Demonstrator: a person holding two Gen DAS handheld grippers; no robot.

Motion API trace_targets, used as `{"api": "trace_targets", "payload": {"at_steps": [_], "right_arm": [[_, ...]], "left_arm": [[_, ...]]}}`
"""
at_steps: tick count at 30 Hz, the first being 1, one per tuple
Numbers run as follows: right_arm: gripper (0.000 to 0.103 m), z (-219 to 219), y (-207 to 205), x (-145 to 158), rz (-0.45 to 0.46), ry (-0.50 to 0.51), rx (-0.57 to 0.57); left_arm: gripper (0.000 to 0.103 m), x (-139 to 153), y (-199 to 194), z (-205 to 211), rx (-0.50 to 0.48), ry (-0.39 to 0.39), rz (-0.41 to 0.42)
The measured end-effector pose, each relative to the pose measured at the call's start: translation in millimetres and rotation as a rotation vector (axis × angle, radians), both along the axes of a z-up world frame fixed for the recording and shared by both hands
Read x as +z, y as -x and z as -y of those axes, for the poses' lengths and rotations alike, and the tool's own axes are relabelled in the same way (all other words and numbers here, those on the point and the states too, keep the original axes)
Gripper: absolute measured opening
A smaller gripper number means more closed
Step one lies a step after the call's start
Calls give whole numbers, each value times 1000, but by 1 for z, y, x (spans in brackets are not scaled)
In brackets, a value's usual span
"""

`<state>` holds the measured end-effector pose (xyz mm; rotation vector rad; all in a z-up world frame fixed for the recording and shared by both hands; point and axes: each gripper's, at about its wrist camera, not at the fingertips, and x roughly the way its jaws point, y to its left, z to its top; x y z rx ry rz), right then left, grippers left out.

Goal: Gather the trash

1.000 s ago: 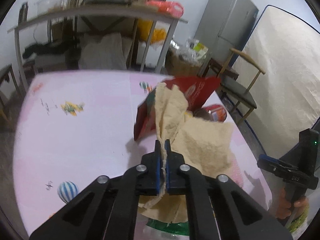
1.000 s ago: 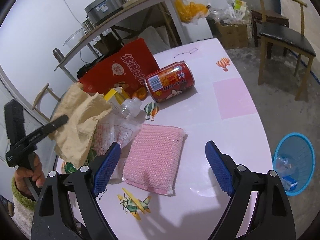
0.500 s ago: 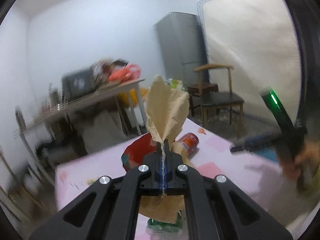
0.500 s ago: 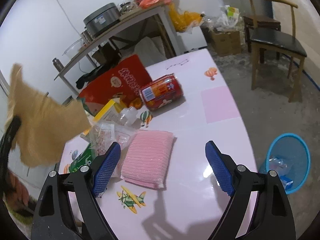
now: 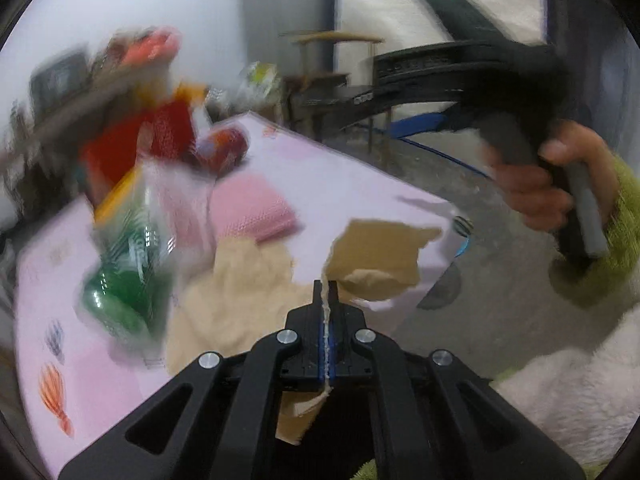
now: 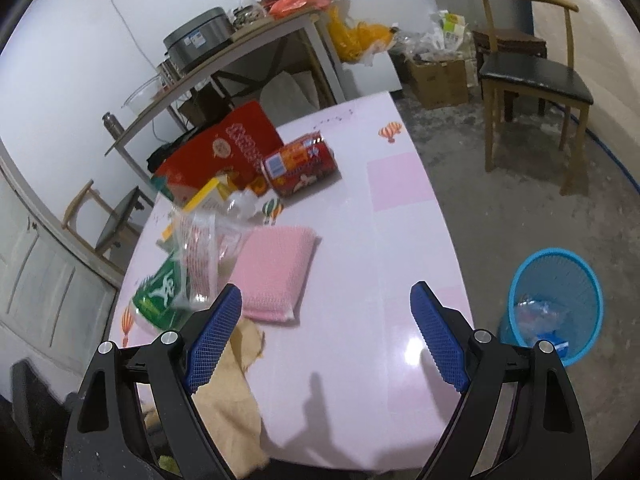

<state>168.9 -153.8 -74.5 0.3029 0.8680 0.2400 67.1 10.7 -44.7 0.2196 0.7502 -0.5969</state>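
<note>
I have swung my left gripper with its tan paper toward the near edge of the surface; in my right view the paper now shows at lower left, behind my fingers.

Black tongs, blue mesh pads, silver screws; green fuzzy sleeve.

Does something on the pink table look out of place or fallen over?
Yes. The red drink can lies on its side instead of standing, beside the red snack bag. The green packet and clear plastic wrappers sit in a loose heap. The blue mesh bin stands on the floor.
</note>
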Motion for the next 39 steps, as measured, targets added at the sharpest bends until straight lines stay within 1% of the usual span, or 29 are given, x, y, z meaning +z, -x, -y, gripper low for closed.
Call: {"api": "trace_targets", "payload": {"at_steps": [1,2,4,6,8,12,16,17,19,21,23,24,26,28,30,31,35,36,39], "right_arm": [[81,-1,1,-1,-8,-8,13],[81,-3,2,-2,-13,-15,25],[80,-9,4,-3,-23,-42,59],[77,-22,3,-5,-30,-78,110],[72,-36,0,-8,-43,-108,157],[59,-72,-10,-20,-92,-155,267],[47,-106,-25,-42,-150,-122,326],[46,-111,-27,-45,-159,-116,338],[44,-122,-33,-50,-166,-94,363],[42,-133,-38,-57,-180,-67,383],[38,-140,-42,-64,-205,-52,395],[36,-144,-43,-67,-217,-46,407],[34,-149,-43,-69,-216,-33,419],[32,-154,-42,-68,-208,-13,435],[29,-157,-42,-68,-209,-2,441],[24,-158,-42,-68,-211,3,450],[18,-170,-35,-68,-218,59,495],[15,-173,-33,-69,-219,71,506],[13,-176,-26,-69,-223,102,541]], "left_arm": [[1,-5,-8,-9,42,37,-48],[1,-9,-8,-13,73,74,-85],[1,-15,-23,-38,150,187,-178],[1,-21,-36,-57,214,266,-241],[1,-31,-45,-73,268,310,-277],[1,-42,-54,-83,308,340,-299],[2,-48,-52,-90,312,369,-309],[2,-49,-43,-91,311,376,-311],[2,-53,-41,-95,308,388,-314],[8,-52,-37,-98,295,393,-318],[25,-48,-32,-101,281,386,-303],[29,-44,-28,-101,278,375,-289],[44,-38,-19,-103,276,360,-249],[48,-33,-12,-108,277,348,-220],[48,-32,-11,-109,288,335,-207],[48,-31,-10,-110,294,334,-204],[49,-28,1,-126,324,352,-200],[50,-26,3,-128,325,354,-195],[54,-25,6,-128,310,353,-181]]}}
